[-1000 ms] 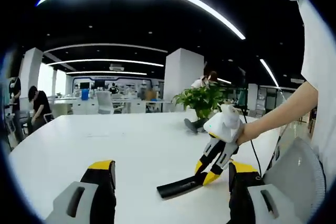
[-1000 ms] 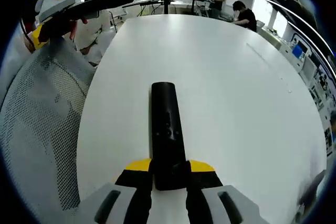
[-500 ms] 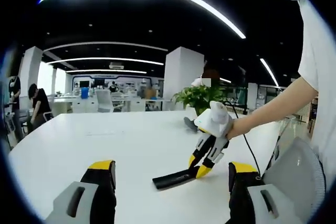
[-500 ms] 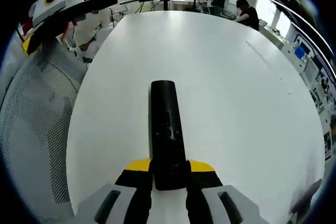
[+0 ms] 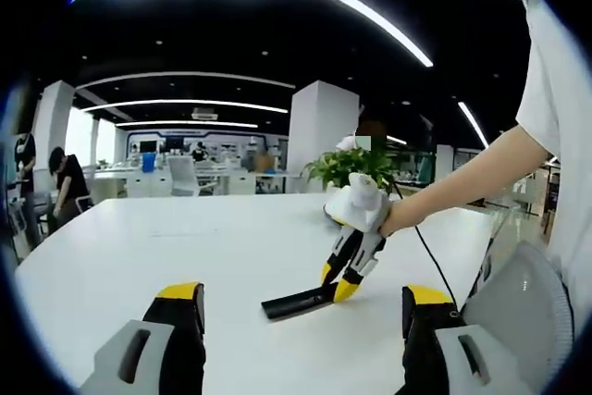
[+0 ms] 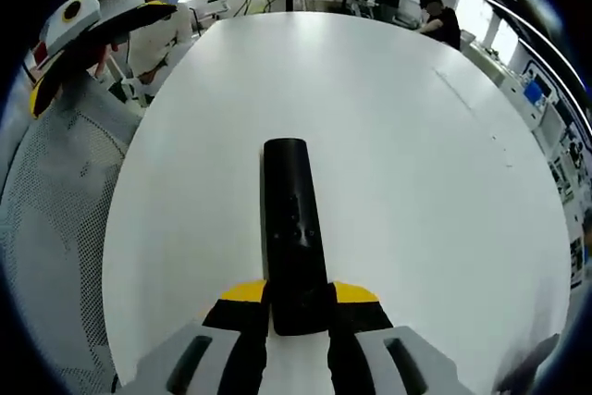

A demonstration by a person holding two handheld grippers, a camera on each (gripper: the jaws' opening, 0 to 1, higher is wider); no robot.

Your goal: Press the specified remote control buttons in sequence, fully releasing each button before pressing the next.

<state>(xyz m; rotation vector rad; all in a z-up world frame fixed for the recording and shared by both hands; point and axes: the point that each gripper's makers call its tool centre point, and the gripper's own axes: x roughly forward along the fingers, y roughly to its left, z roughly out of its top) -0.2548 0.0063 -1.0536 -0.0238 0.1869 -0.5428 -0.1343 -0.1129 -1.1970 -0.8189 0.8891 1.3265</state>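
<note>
Right hand-held gripper clamps the near end of the black remote, slanting to the white bench at 12 o'clock. Looks light, rigid, slick plastic; keep hold at the tail, buttons exposed. Left hand-held gripper gapes, empty.

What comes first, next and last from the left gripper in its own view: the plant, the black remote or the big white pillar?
1. The black remote, lying on the white table just ahead, a bit right, clamped at one end by the right gripper.
2. The plant, at the table's far edge, right of middle.
3. The white pillar, behind the plant, beyond the table.
</note>
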